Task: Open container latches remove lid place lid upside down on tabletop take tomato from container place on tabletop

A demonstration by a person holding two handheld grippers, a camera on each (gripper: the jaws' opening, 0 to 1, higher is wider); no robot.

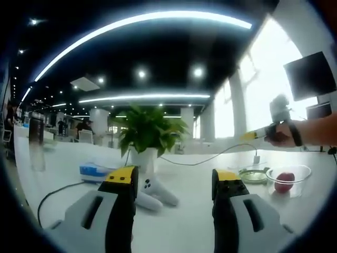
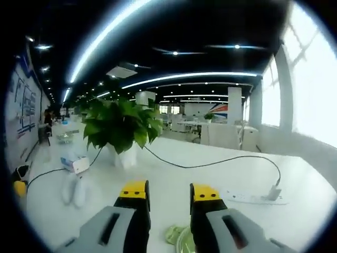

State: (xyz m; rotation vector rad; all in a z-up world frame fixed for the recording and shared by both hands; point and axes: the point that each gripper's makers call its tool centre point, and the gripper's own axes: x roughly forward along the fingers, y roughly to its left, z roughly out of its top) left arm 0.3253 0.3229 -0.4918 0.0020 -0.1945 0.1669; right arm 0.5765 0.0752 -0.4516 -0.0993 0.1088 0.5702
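Tomato [image 1: 284, 182] sits in the lidless container [image 1: 293, 174] (lid [image 1: 253, 175] beside it); we hold both grippers, left gripper [image 1: 176, 176] and right gripper [image 2: 169, 192], open and empty, so next comes reaching in for it.

My jaws are matt grey plastic with yellow tips. The bench [image 1: 184, 221] is smooth, white, slightly glossy. The container [image 1: 288, 179] is clear glossy plastic; the tomato [image 1: 284, 182] inside looks smooth-skinned. The cable [image 2: 210, 162] is dark and rubbery.

Both views low over table [image 1: 195, 221], sharing plant [image 1: 150, 129]
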